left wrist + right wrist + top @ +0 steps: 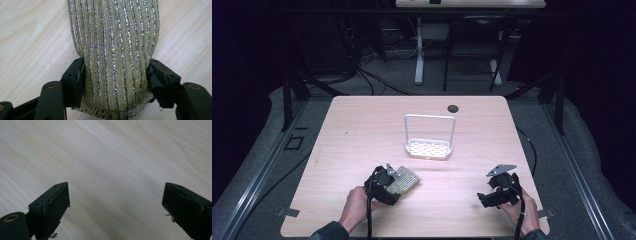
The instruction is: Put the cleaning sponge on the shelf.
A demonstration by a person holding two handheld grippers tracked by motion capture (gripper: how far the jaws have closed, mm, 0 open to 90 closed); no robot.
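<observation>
At table centre: white rack [429, 148] empty | left tongs [116, 75] pinch sponge [115, 50]

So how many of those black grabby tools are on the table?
2. The left tool is near the front left, squeezing the sparkly green cloth. The right tool is front right, open over bare table.

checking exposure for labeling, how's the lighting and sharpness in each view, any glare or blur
High view: table lit, surroundings nearly black, soft overall, white rack a bit overexposed. Left gripper view: sharp, silver threads of the scouring cloth sparkle. Right gripper view: wood grain evenly lit, no glare, jaws slightly soft.
</observation>
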